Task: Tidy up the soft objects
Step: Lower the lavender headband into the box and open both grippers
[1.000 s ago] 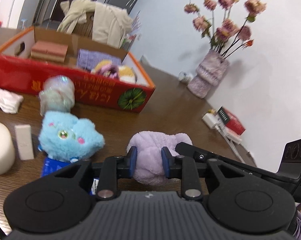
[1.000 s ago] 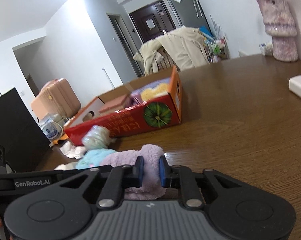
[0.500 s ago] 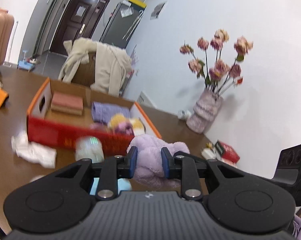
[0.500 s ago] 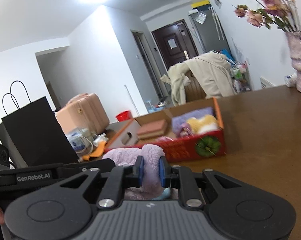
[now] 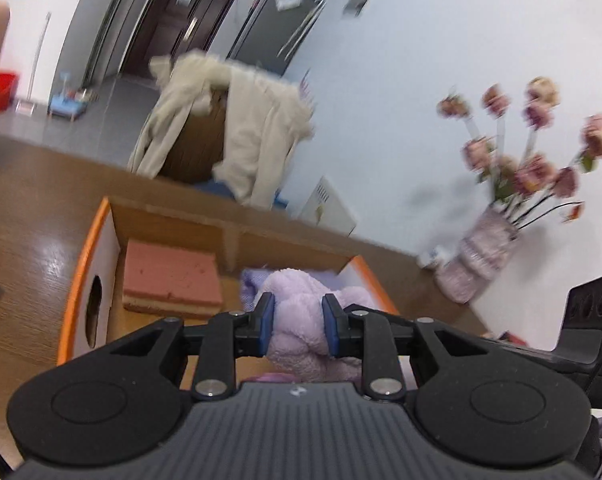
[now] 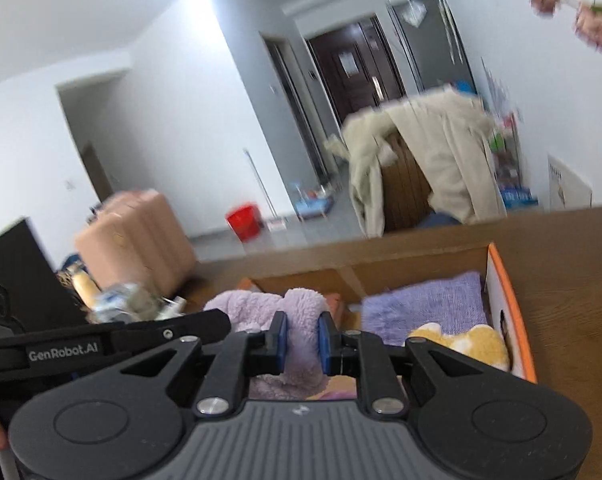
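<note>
A fluffy lilac plush cloth [image 5: 301,320] is pinched by both grippers and held in the air over the open cardboard box [image 5: 101,264]. My left gripper [image 5: 297,326] is shut on one end. My right gripper [image 6: 302,343] is shut on the other end of the lilac cloth [image 6: 301,320]. The box [image 6: 505,300] holds a pink sponge block [image 5: 169,280], a folded purple towel [image 6: 425,308] and a yellow plush [image 6: 461,344].
The box stands on a brown wooden table [image 5: 25,248]. A vase of dried flowers [image 5: 481,260] stands at the right by the wall. A chair draped with a beige coat [image 5: 237,136] is behind the table. A pink suitcase [image 6: 137,236] and black bag [image 6: 17,276] are at the left.
Both grippers have lifted the lilac cloth off the table and carried it forward over the box. The blue plush and other table items have dropped out of view.
</note>
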Demonstrator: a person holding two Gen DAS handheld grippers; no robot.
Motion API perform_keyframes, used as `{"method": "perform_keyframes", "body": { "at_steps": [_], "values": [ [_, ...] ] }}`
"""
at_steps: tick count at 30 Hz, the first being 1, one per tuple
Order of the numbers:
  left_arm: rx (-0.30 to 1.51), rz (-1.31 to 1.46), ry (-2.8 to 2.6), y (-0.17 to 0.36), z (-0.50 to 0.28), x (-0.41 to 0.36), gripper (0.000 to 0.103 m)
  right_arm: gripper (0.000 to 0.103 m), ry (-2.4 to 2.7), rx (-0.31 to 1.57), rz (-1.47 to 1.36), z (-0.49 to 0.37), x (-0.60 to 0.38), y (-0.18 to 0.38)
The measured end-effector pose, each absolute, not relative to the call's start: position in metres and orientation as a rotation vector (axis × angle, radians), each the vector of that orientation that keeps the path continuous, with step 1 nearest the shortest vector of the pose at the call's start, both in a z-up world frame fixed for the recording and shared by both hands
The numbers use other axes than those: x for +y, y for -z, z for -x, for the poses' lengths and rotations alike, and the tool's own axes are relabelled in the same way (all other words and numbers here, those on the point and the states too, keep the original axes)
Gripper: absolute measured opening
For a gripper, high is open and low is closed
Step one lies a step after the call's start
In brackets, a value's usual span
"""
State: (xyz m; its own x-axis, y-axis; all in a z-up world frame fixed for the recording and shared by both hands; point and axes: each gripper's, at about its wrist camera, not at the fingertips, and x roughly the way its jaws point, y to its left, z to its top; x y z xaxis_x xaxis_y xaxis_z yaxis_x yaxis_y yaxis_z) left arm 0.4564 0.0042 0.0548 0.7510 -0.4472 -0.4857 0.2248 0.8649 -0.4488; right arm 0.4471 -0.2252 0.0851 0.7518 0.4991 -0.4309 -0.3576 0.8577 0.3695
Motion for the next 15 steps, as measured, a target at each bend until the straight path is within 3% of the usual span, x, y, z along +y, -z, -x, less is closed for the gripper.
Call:
{"method": "perform_keyframes", "body": {
  "at_steps": [6,9,15],
  "values": [
    [0.723,0.287,0.333,-0.015,-0.491,-0.01,0.027,0.016,-0.377,0.683,-0.244,-0.509,-0.212,-0.043],
    [0.722,0.276,0.307,-0.007,-0.492,-0.012,0.041,0.022,-0.345,0.73,-0.237,-0.52,-0.209,-0.027],
    [0.683,0.286,0.269,-0.024,-0.479,-0.002,0.045,0.029,-0.323,0.718,-0.241,-0.52,-0.215,-0.025]
  ]
}}
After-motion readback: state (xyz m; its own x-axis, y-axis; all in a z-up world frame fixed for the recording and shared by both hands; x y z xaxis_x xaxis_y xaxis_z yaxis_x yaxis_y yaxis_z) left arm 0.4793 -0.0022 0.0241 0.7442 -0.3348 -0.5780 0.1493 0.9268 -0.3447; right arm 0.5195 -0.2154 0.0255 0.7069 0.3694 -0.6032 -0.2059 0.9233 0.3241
